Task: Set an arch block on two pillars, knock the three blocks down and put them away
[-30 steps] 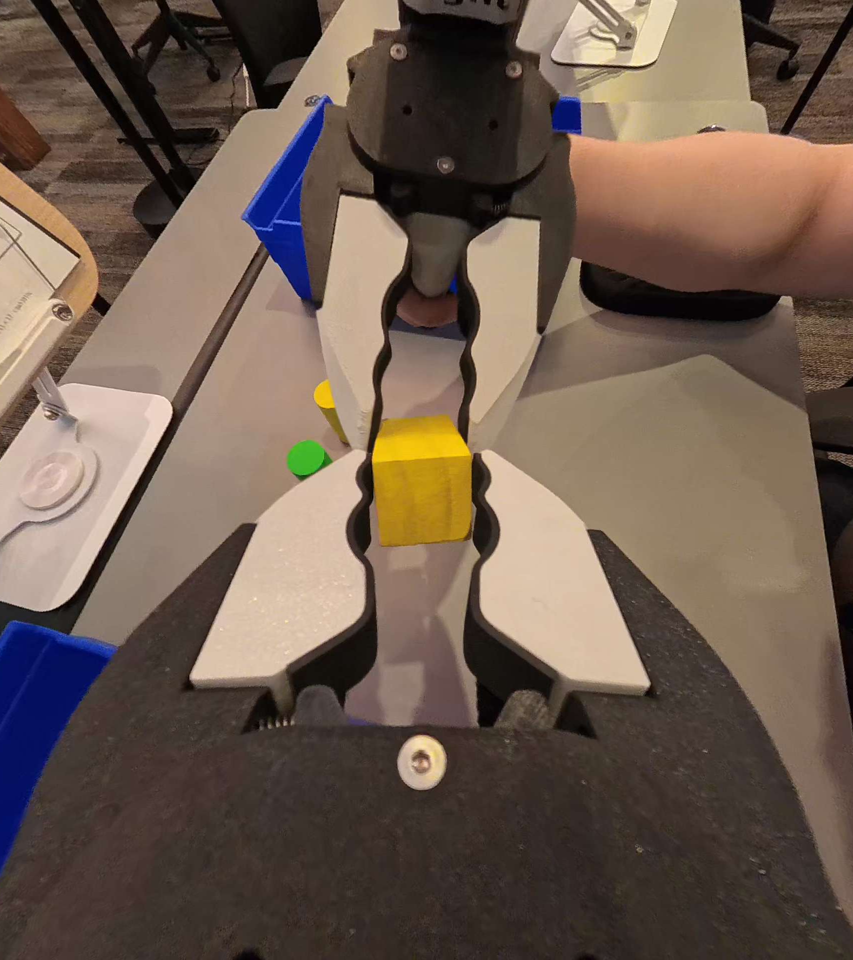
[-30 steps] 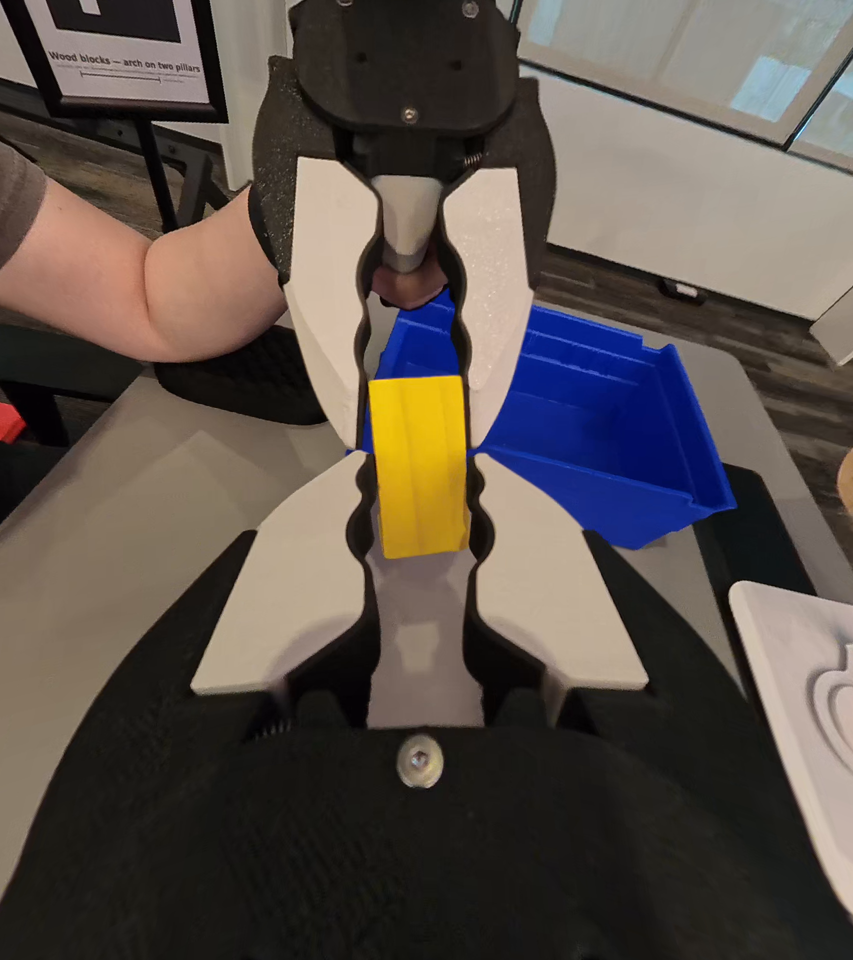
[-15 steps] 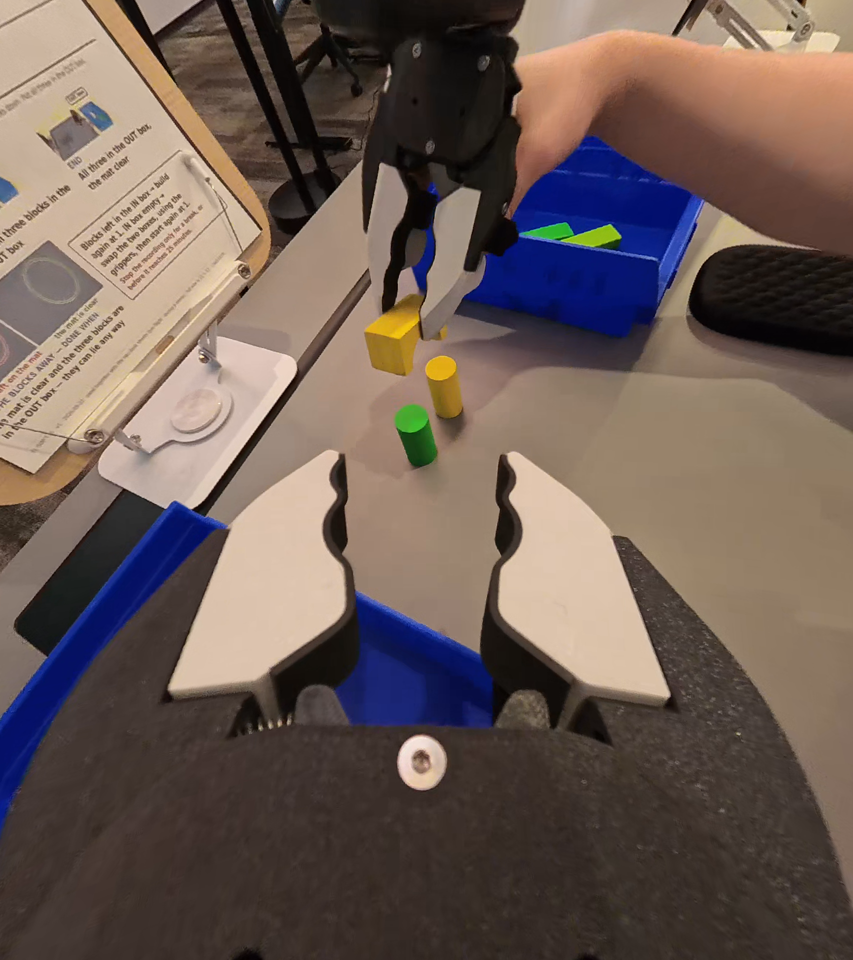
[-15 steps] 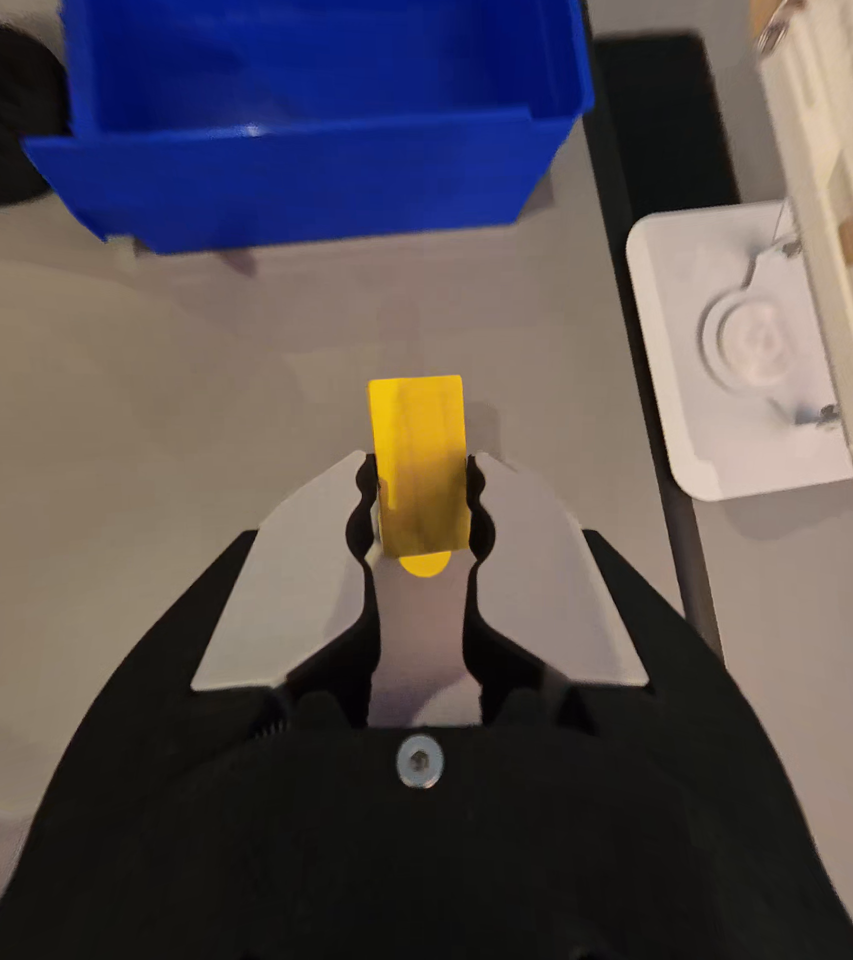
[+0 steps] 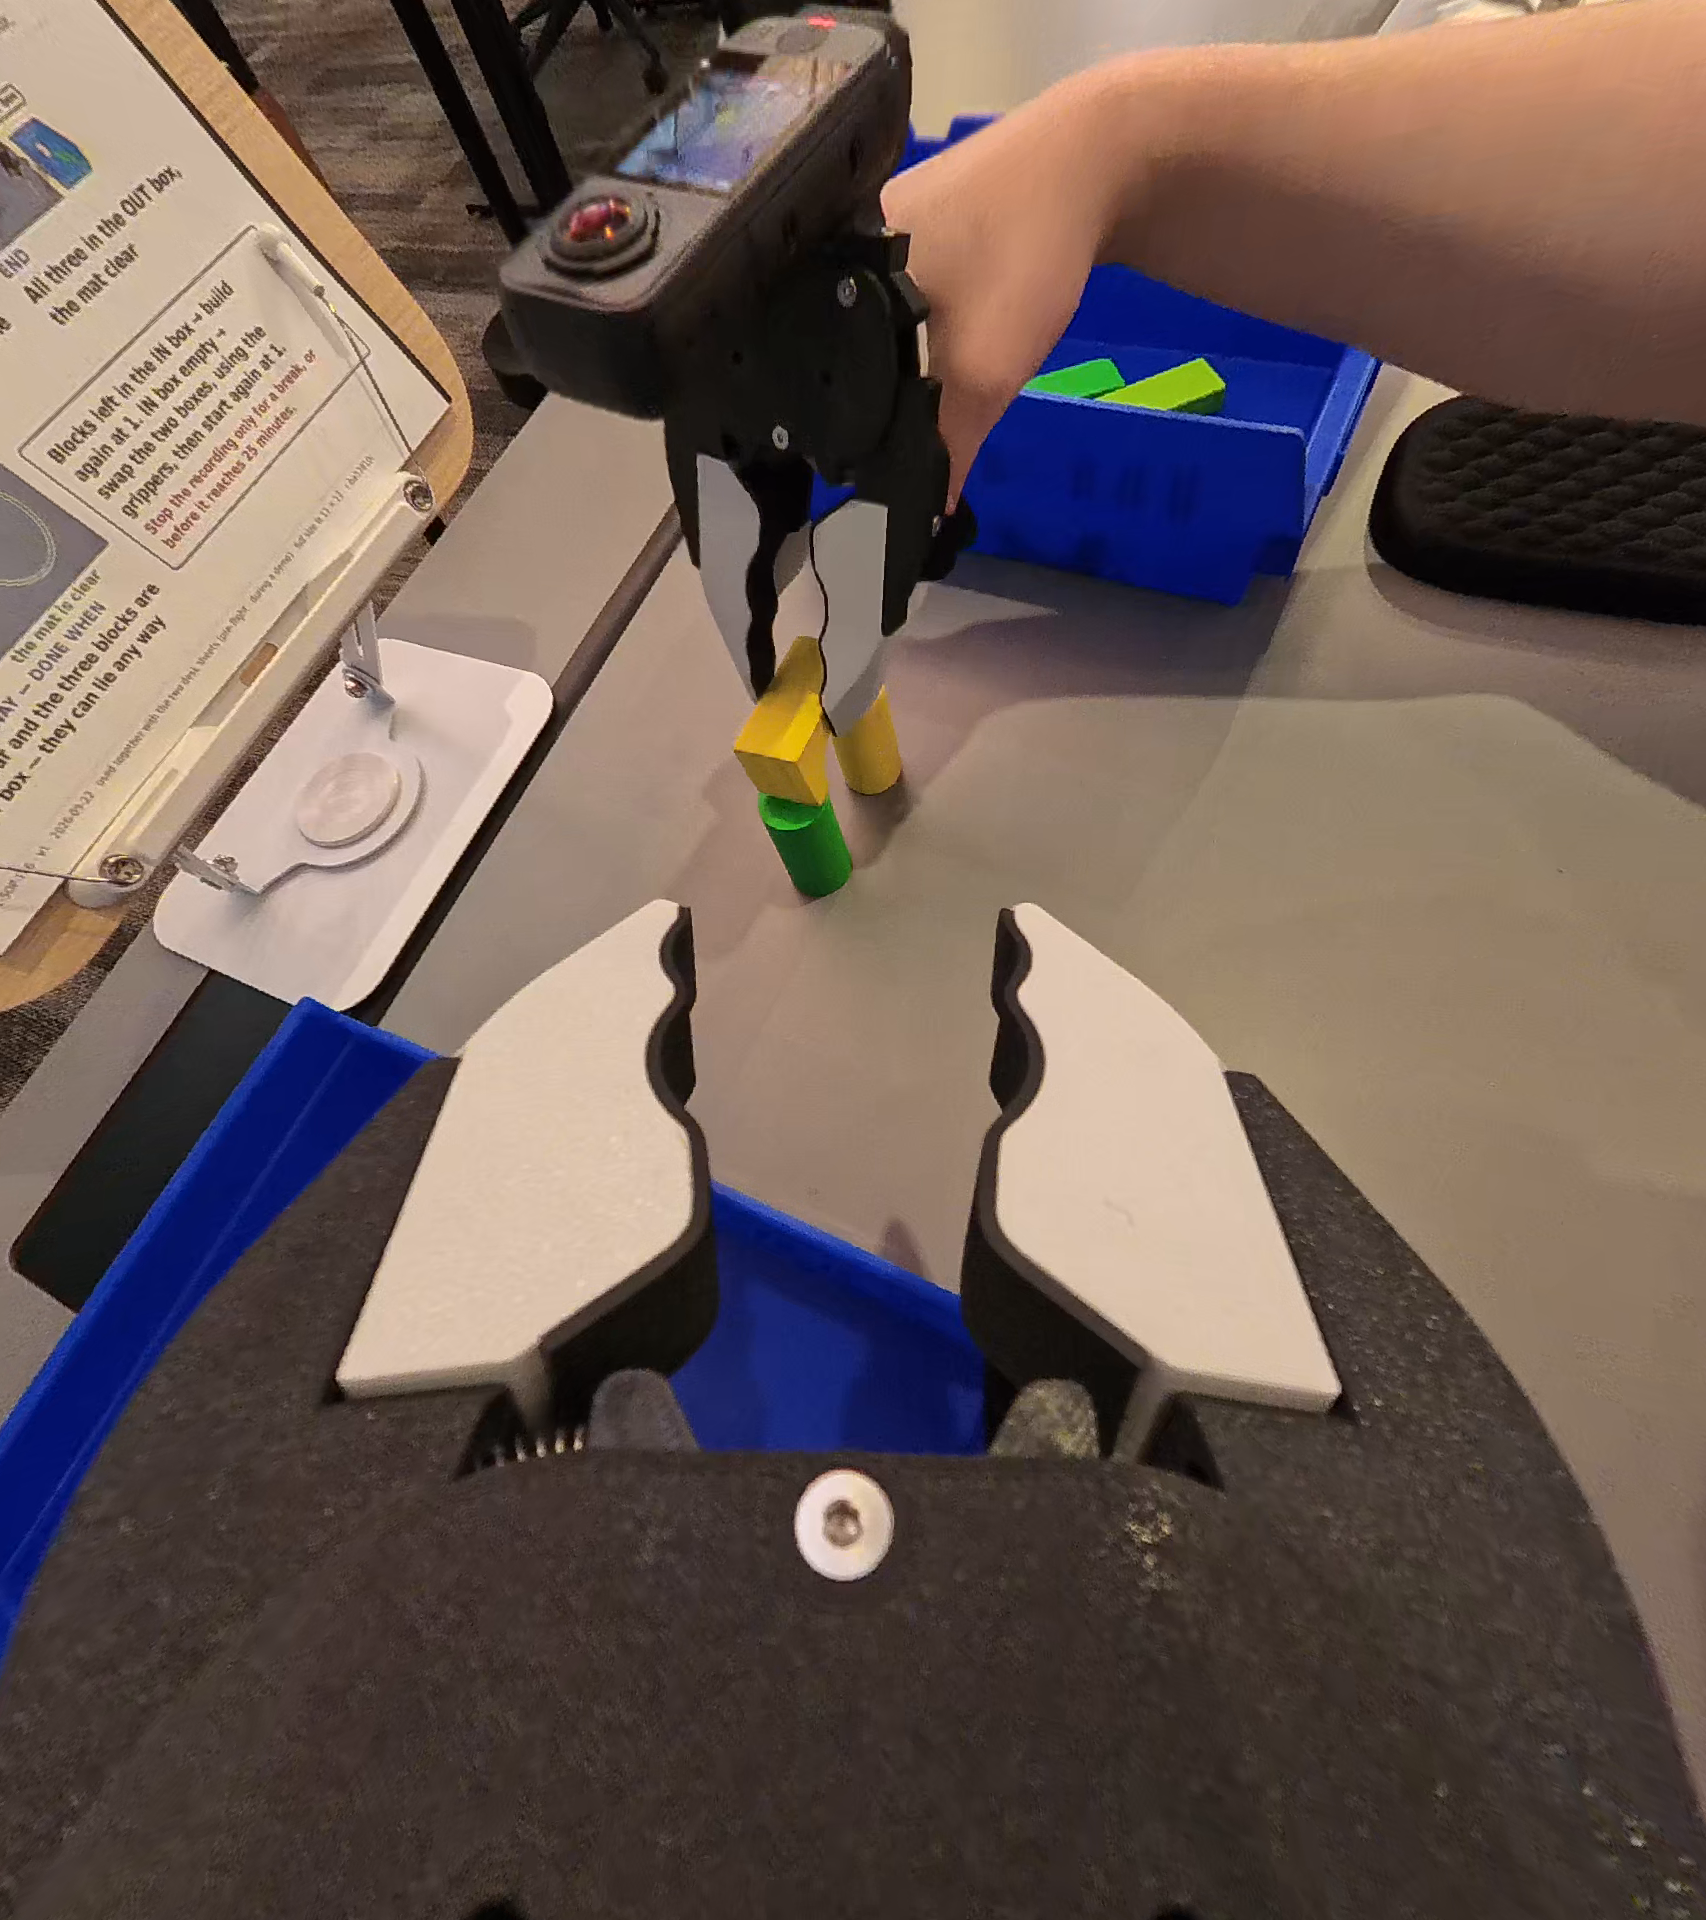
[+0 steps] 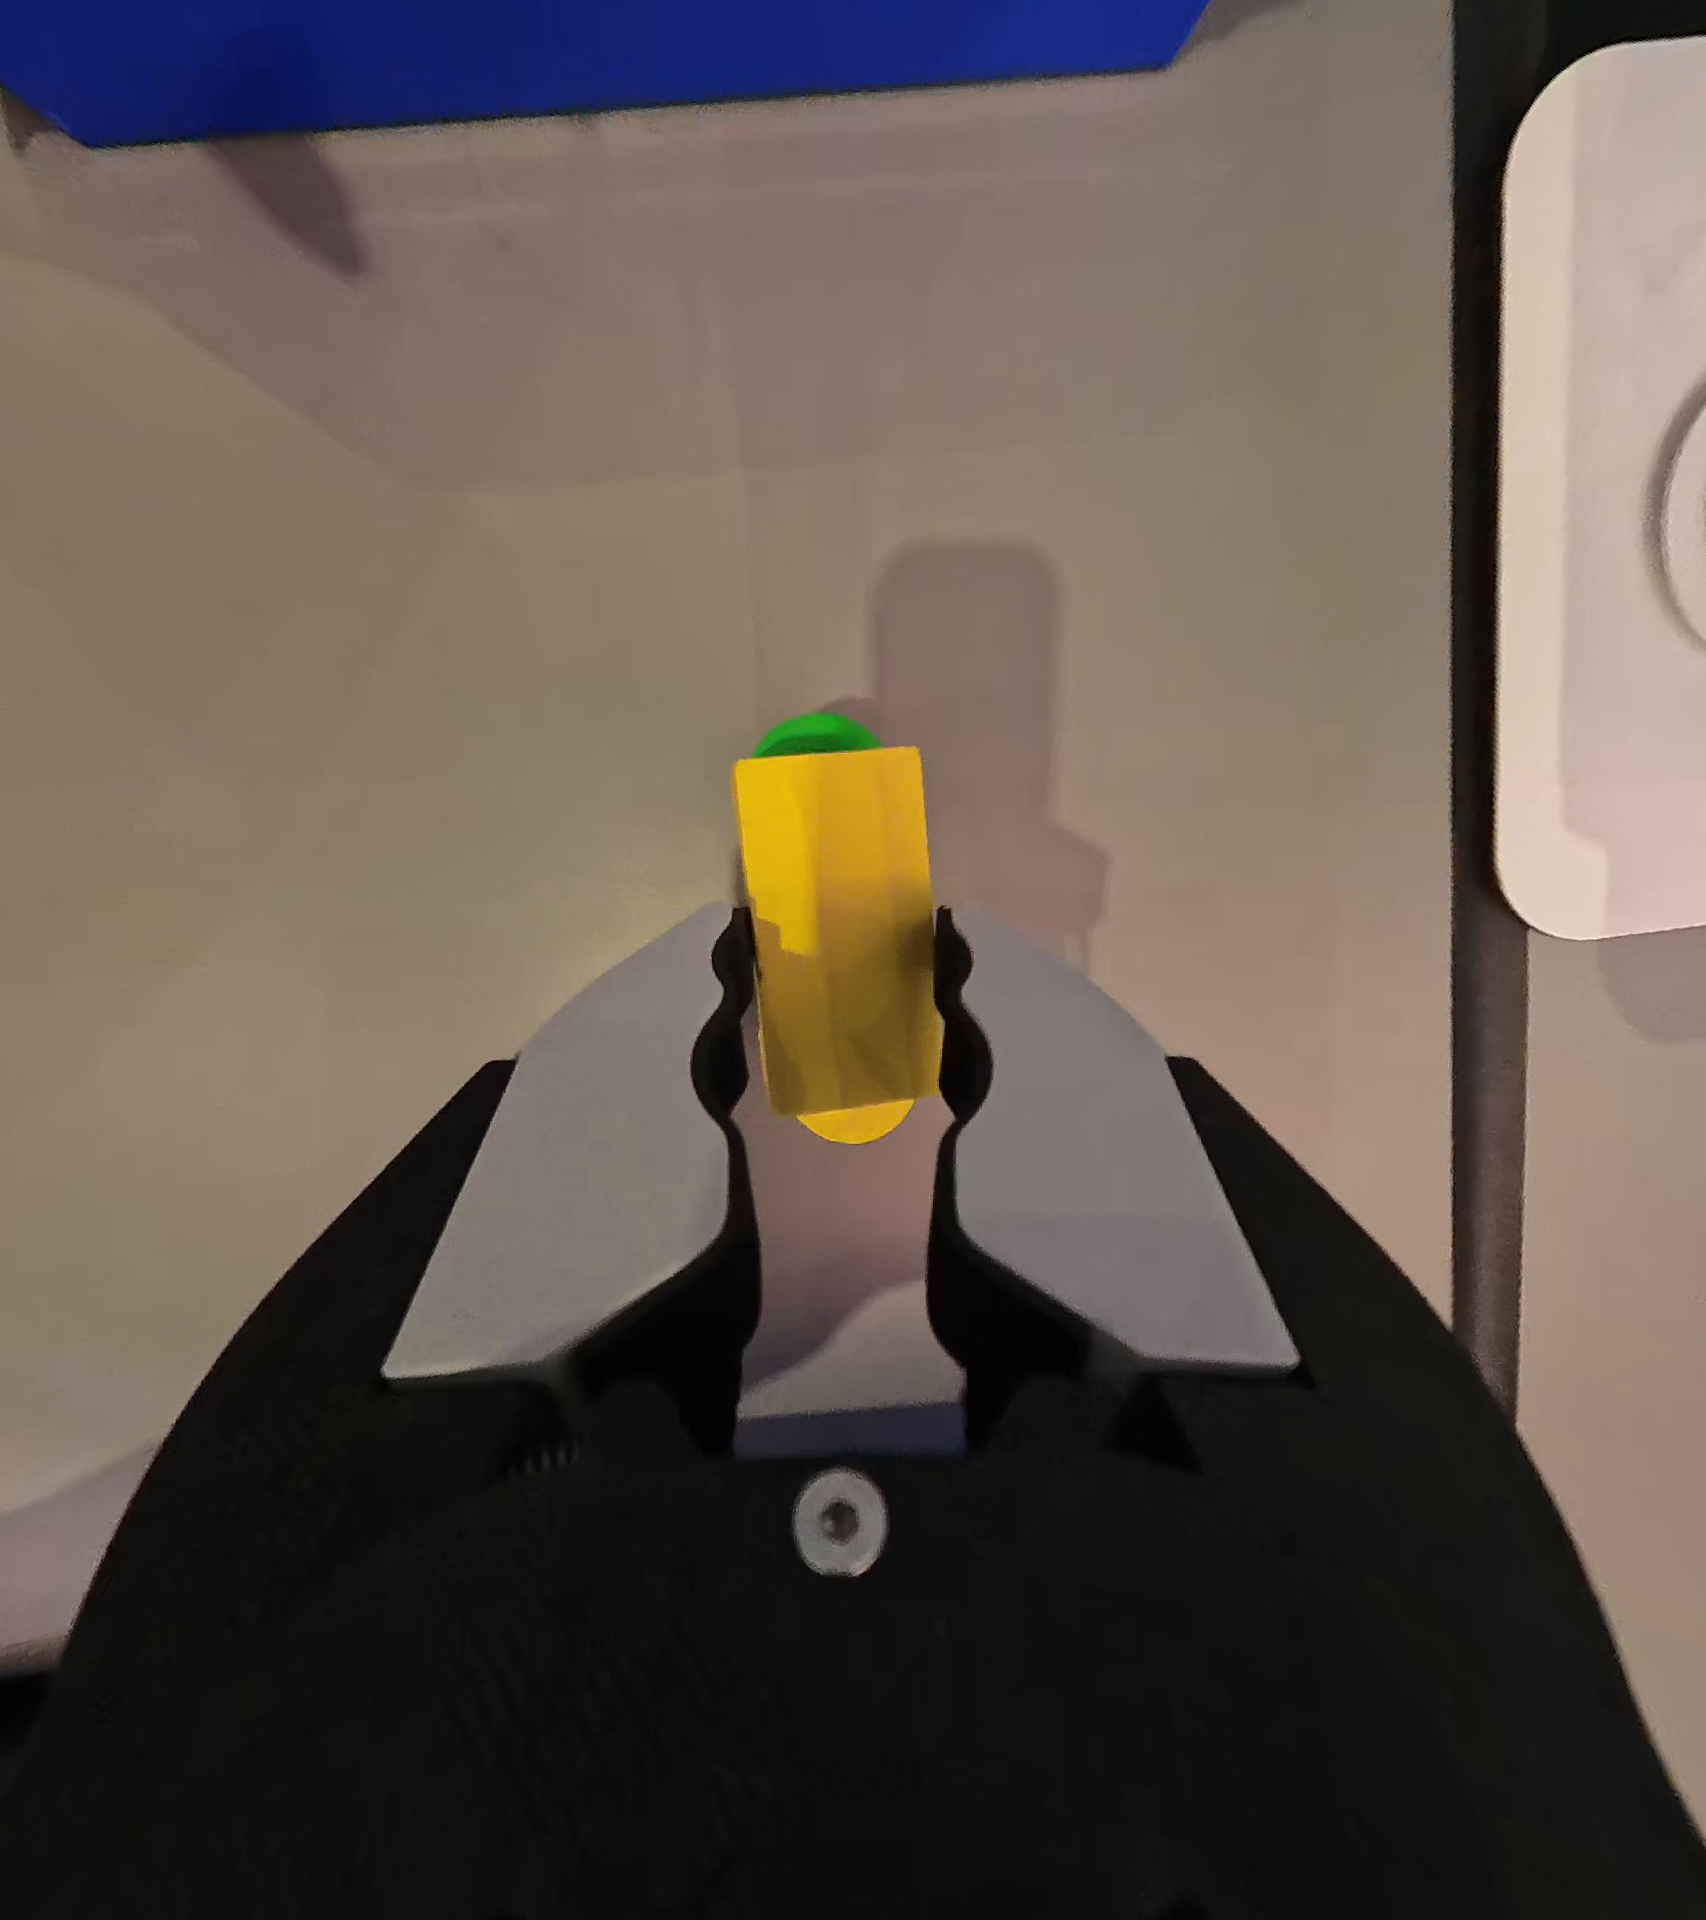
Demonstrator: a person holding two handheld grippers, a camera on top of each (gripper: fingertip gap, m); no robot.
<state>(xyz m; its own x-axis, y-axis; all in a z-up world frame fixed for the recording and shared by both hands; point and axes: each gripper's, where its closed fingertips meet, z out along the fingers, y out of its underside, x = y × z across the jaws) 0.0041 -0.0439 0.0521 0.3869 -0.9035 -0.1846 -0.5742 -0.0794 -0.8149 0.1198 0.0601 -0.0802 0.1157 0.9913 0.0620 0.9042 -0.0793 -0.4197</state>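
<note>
A green pillar (image 5: 807, 844) and a yellow pillar (image 5: 868, 744) stand upright, close together, on the grey table (image 5: 1296, 935). My right gripper (image 5: 795, 694) points down over them, shut on the yellow arch block (image 5: 782, 740), which sits right at their tops. In the right wrist view the right gripper (image 6: 841, 914) holds the arch block (image 6: 833, 925), with the green pillar's top (image 6: 813, 734) showing past its far end and the yellow pillar's top (image 6: 851, 1124) at its near end. My left gripper (image 5: 841, 927) is open and empty, above the near blue bin (image 5: 205, 1174).
A far blue bin (image 5: 1140, 488) holds two green blocks (image 5: 1166, 387). An instruction board on a white stand (image 5: 350, 810) is at the left. A black pad (image 5: 1597, 509) lies at the far right. A person's arm (image 5: 1400, 208) reaches in from the right. Tip to tip, the grippers are about 20 cm apart.
My left gripper let go of the arch block, opened and pulled back over the near bin. My right gripper turned downward and lowered the arch block onto the two pillars.
</note>
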